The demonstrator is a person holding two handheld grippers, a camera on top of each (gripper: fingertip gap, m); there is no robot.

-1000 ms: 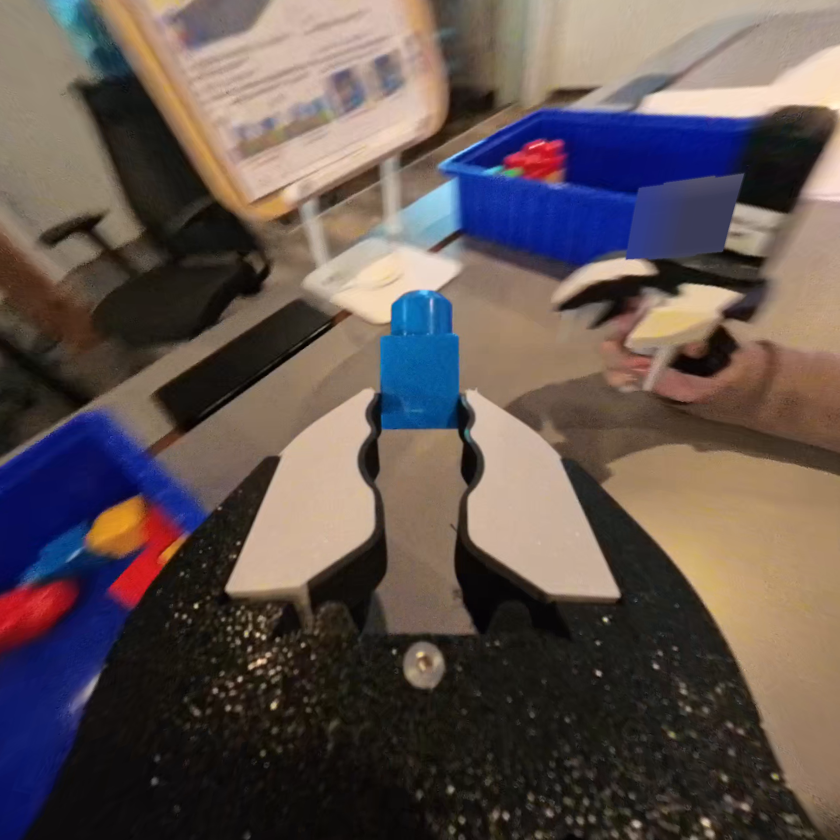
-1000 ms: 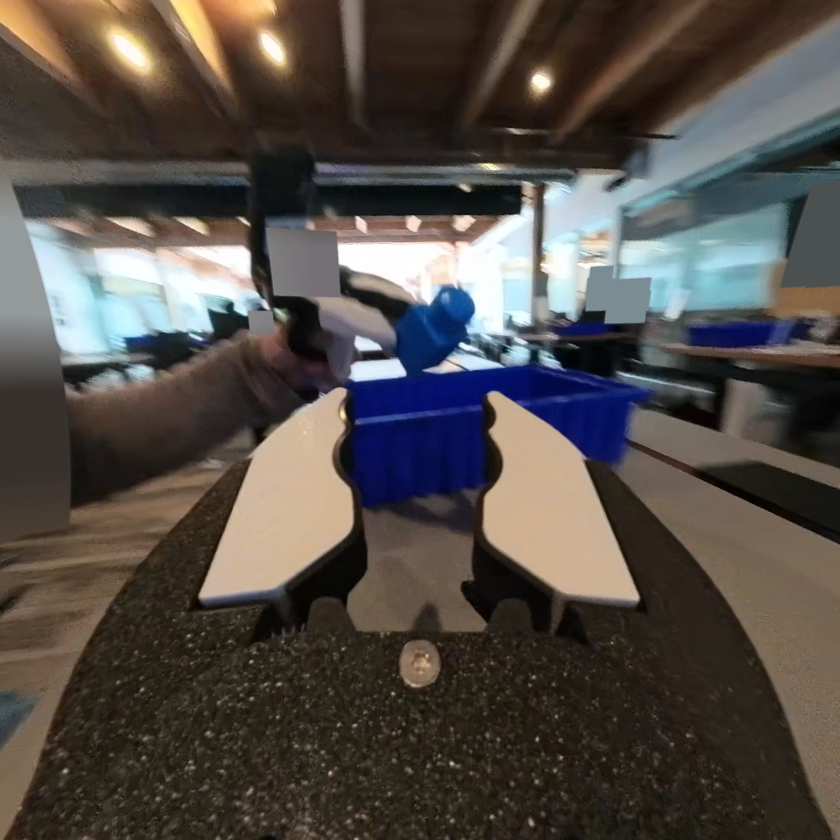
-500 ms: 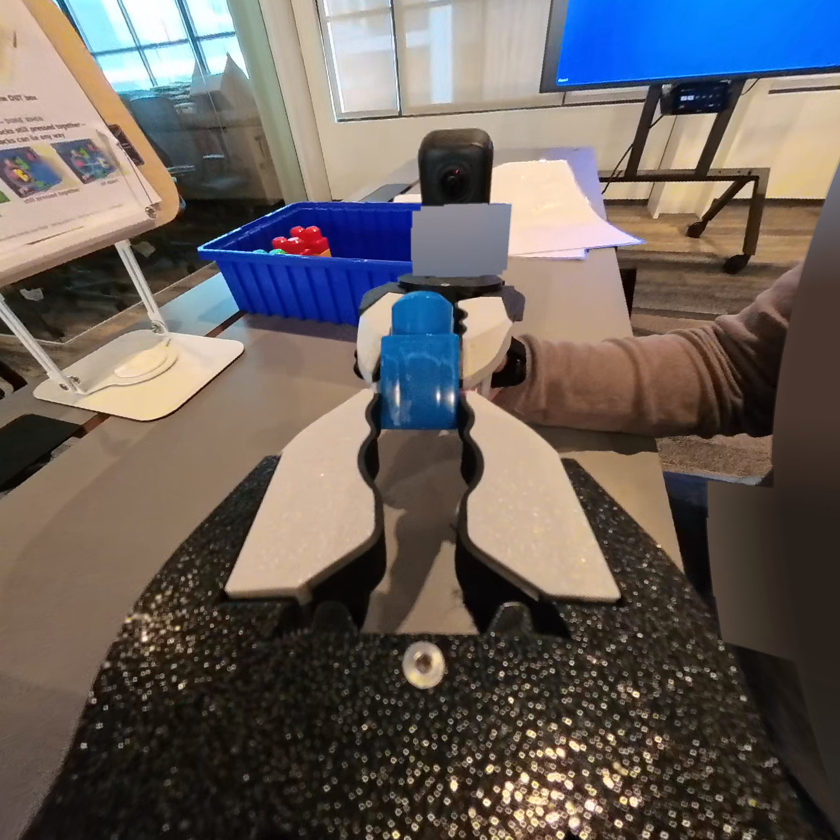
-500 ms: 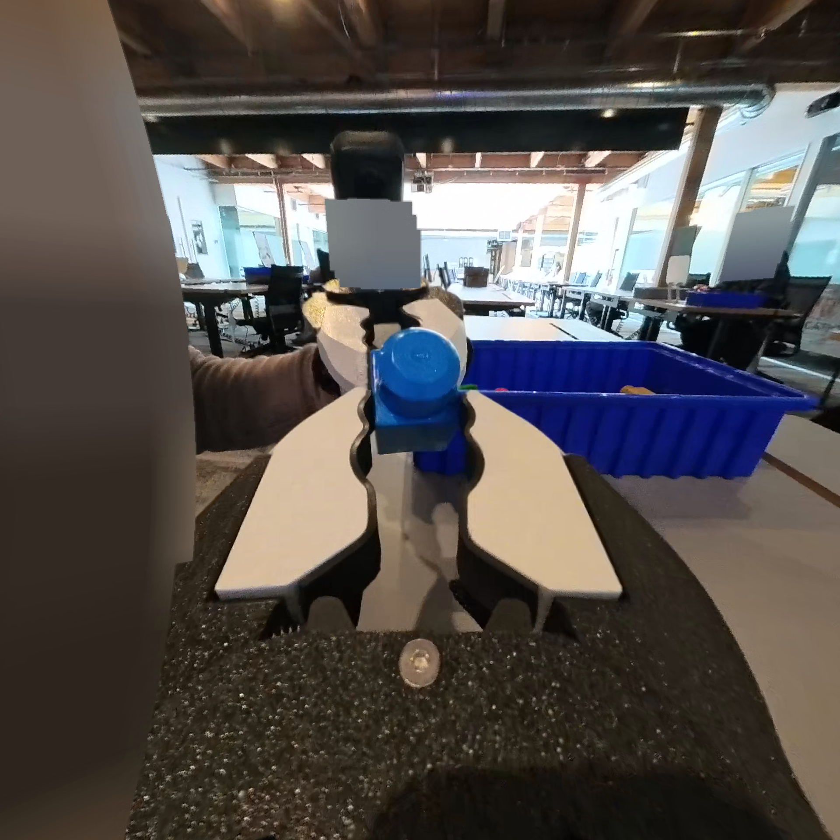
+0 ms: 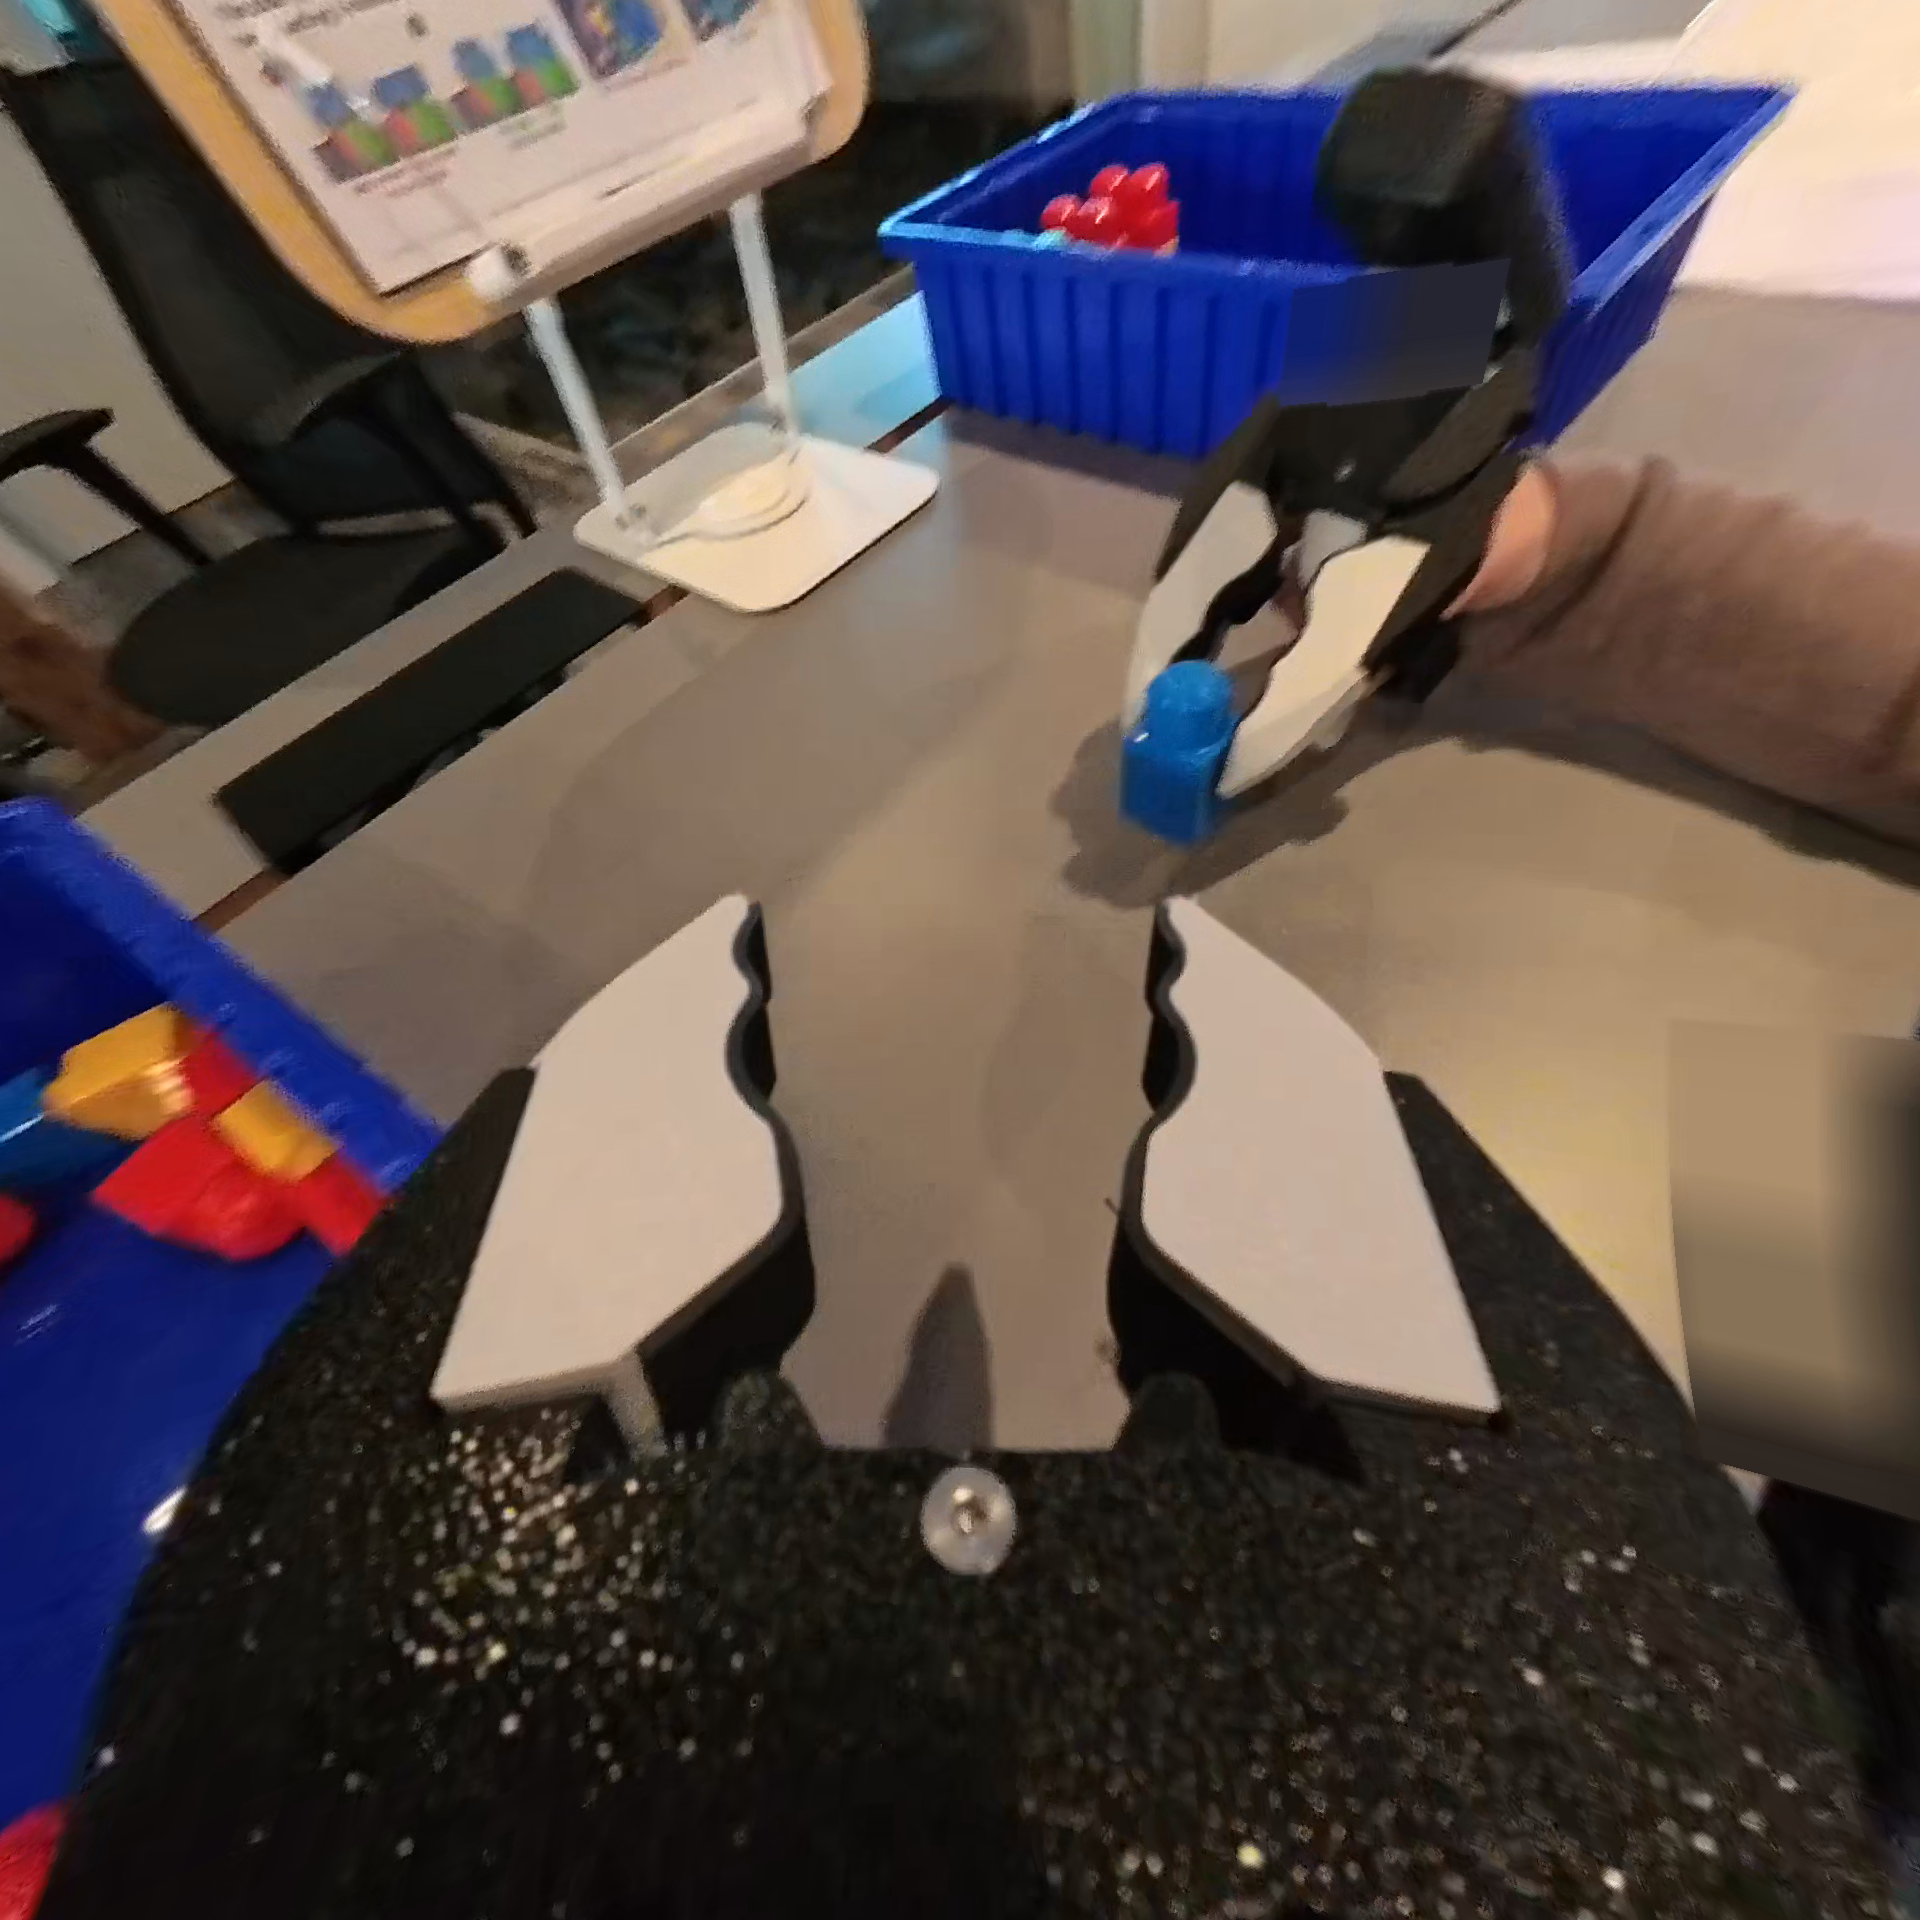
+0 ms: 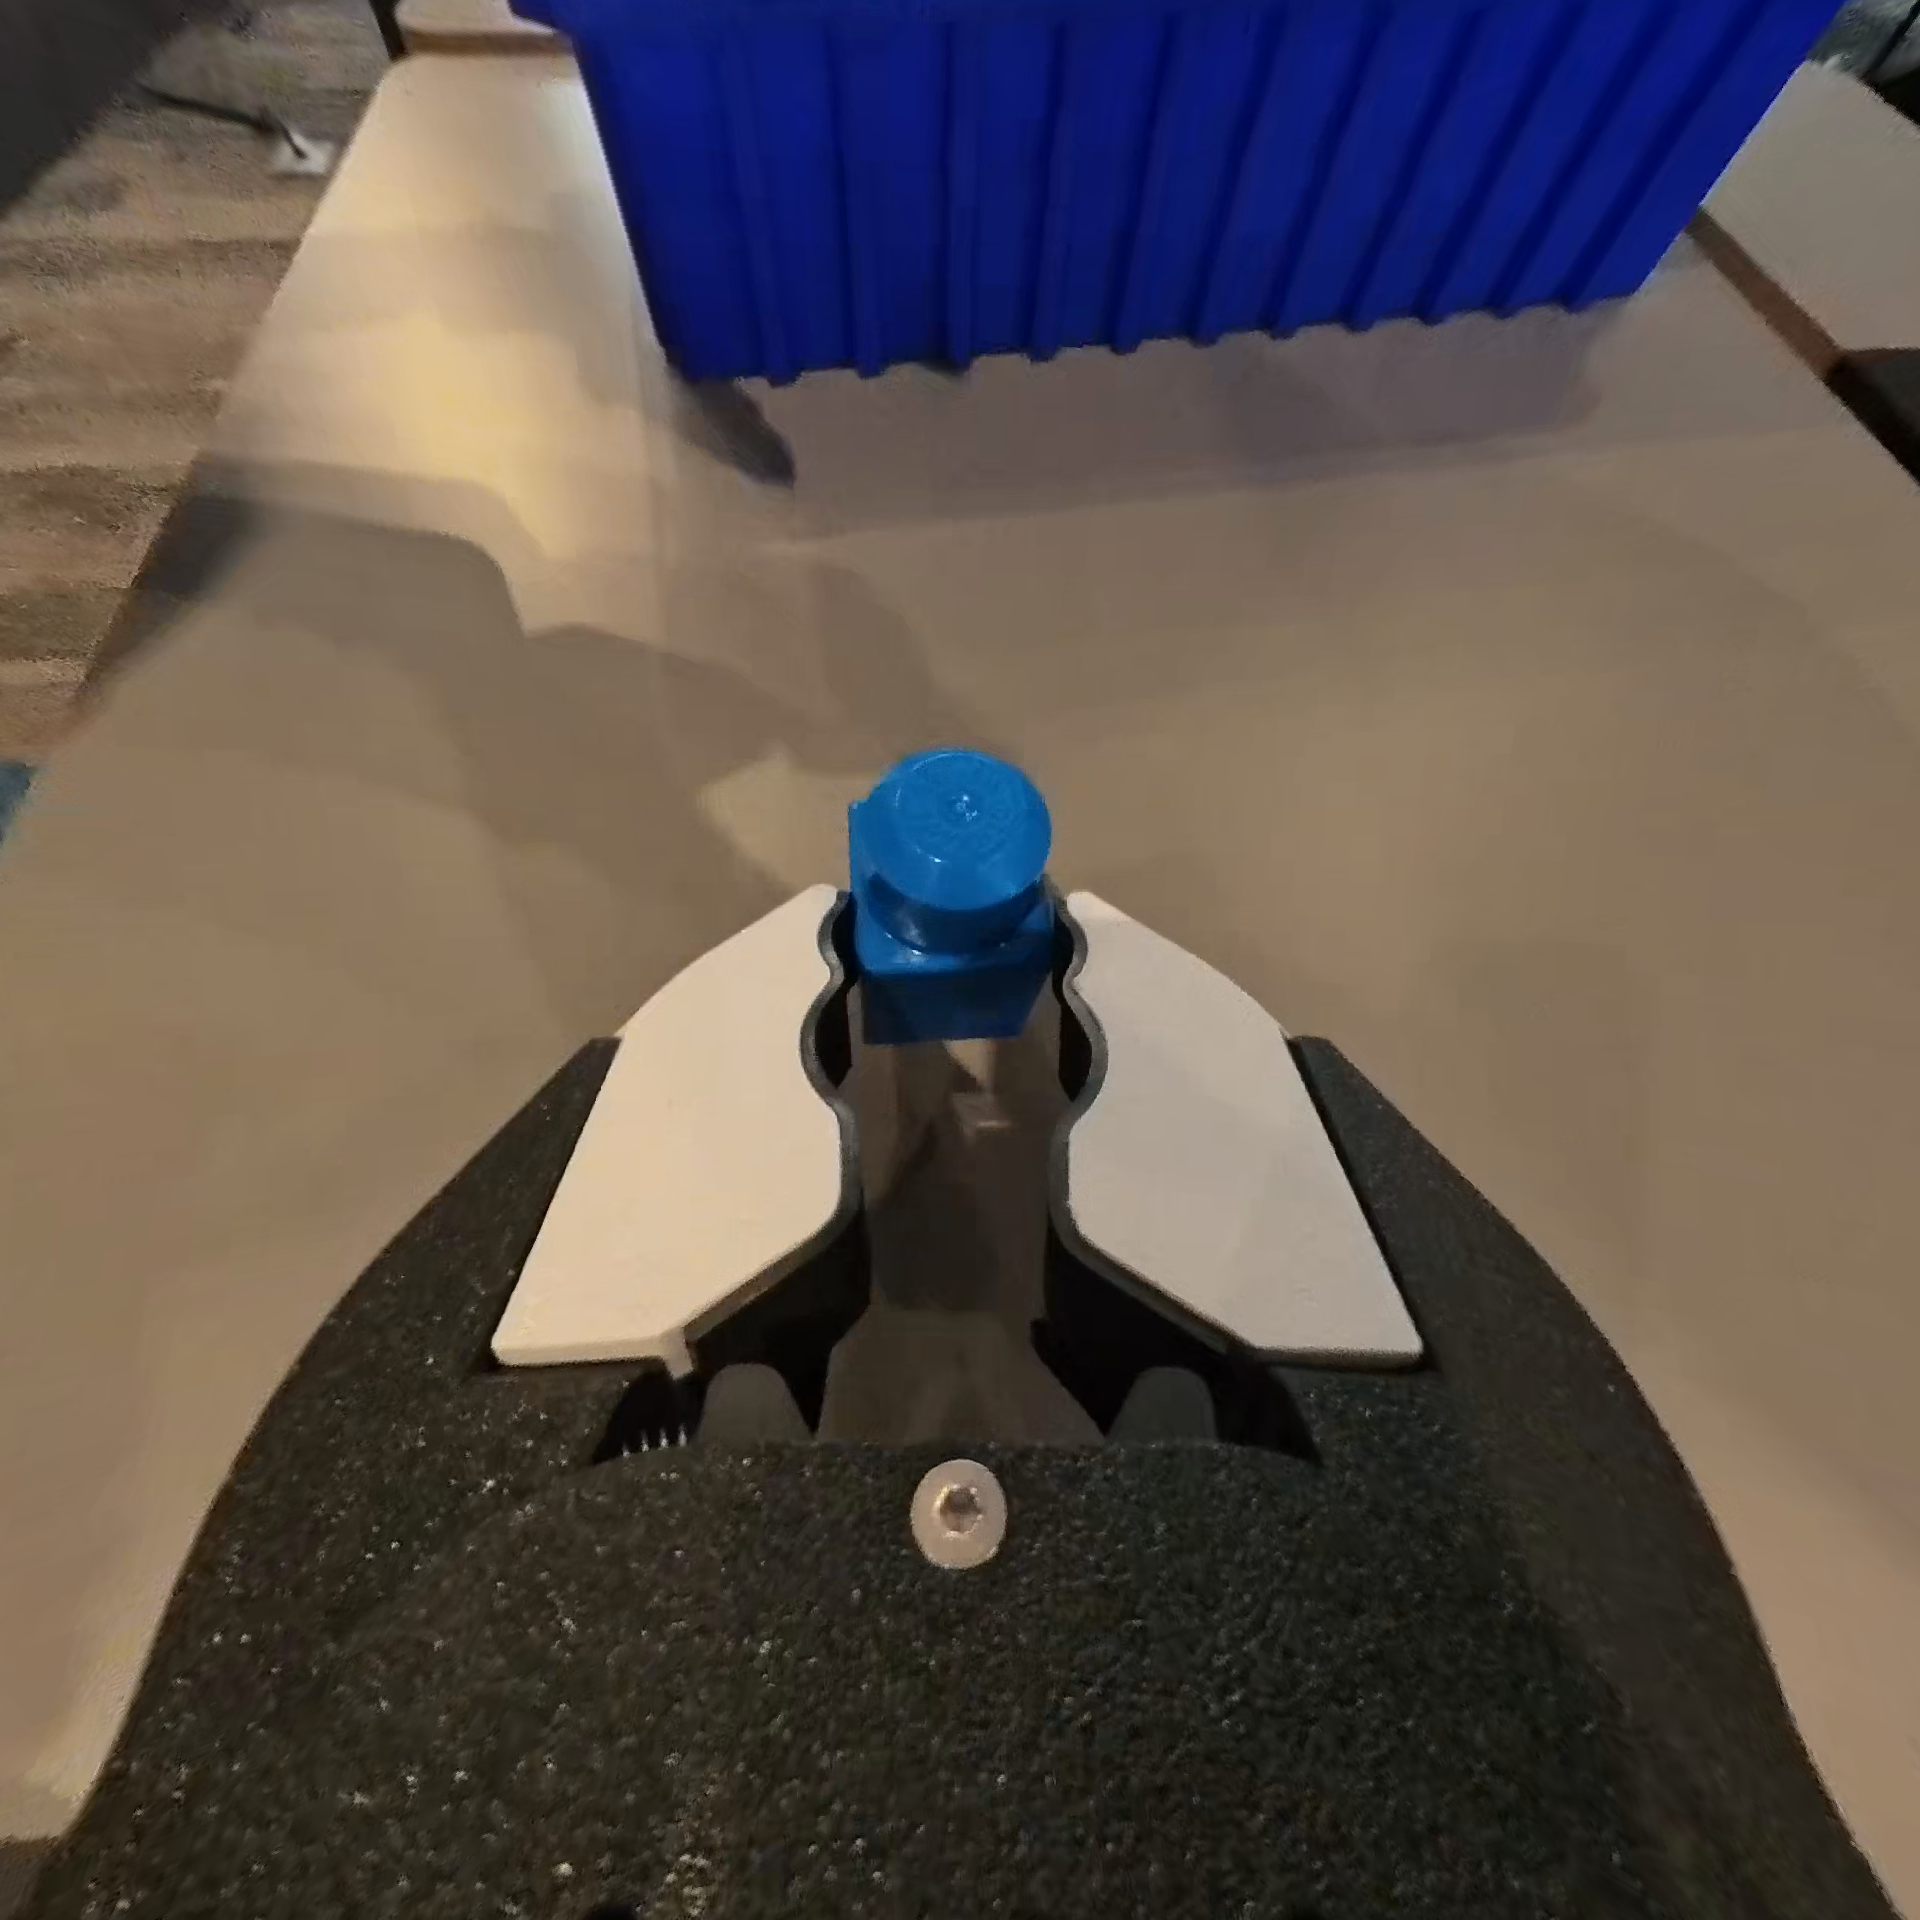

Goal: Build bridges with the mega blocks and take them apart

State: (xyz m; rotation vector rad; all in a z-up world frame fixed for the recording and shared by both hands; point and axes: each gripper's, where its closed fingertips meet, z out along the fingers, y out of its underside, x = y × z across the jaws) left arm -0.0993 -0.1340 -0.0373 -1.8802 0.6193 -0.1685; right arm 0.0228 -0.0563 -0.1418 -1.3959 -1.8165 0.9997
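the right gripper [image 6: 951,940] is clamped on a small blue block [image 6: 943,912], its fingertips pinching the square base while the round stud points up toward the camera. seen from the left wrist view, that block [image 5: 1176,750] sits low over the grey table [image 5: 852,727], at or just above the surface; whether it touches i cannot tell. the left gripper [image 5: 954,935] hangs empty with its jaws apart, beside a blue bin [image 5: 156,956] holding red and yellow blocks [image 5: 197,1132]. a second blue bin [image 5: 1091,312] stands at the far end of the table.

the step looks like setting down a first bridge pillar. to do it well, bring the block down square so its base lies flat, stud straight up, and part the fingers evenly so neither side drags it over. leave room beside it for the matching pillar.
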